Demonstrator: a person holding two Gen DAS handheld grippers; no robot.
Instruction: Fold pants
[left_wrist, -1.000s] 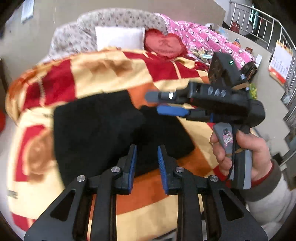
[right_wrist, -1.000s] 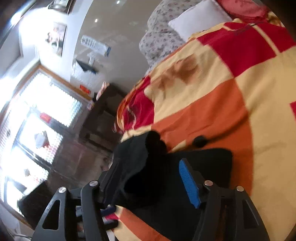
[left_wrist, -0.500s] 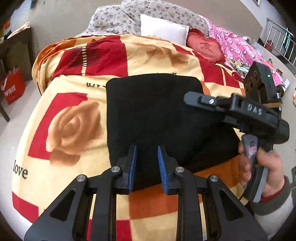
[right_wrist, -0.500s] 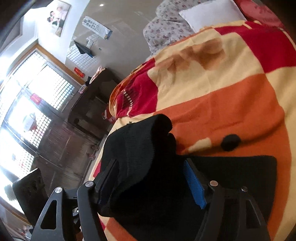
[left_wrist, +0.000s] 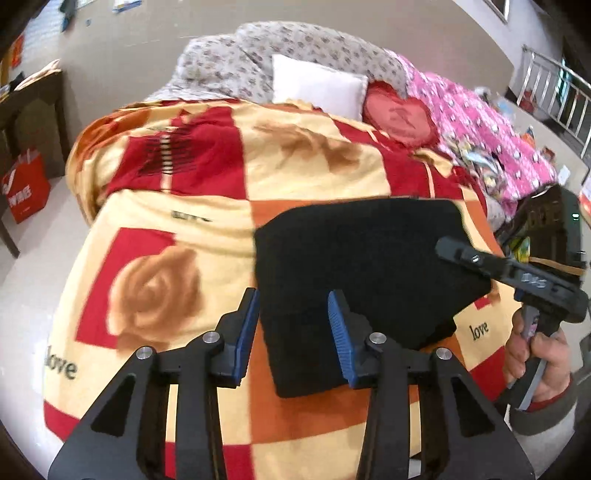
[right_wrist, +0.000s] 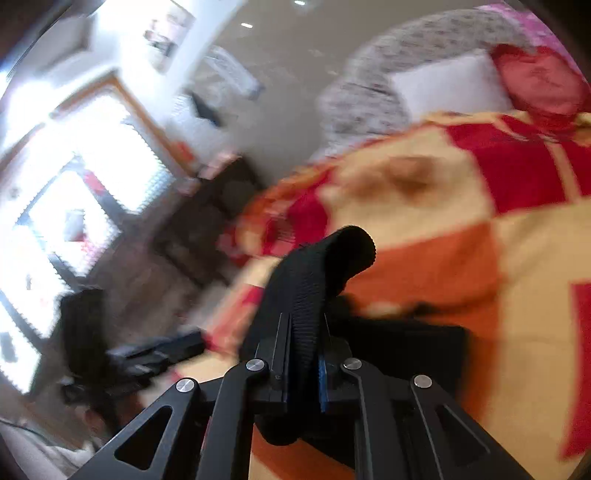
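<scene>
Your left hand-held gripper is spread over the black pants at frame center; your right hand-held gripper pinches their ribbed edge.

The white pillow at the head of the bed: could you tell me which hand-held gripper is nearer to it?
Neither clearly: left hand-held gripper and right hand-held gripper both sit at the black pants, far from the white pillow.

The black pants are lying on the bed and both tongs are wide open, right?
Not both. The left tongs are open over the black pants, but the right wrist view shows the right tongs shut on a fold of them.
</scene>
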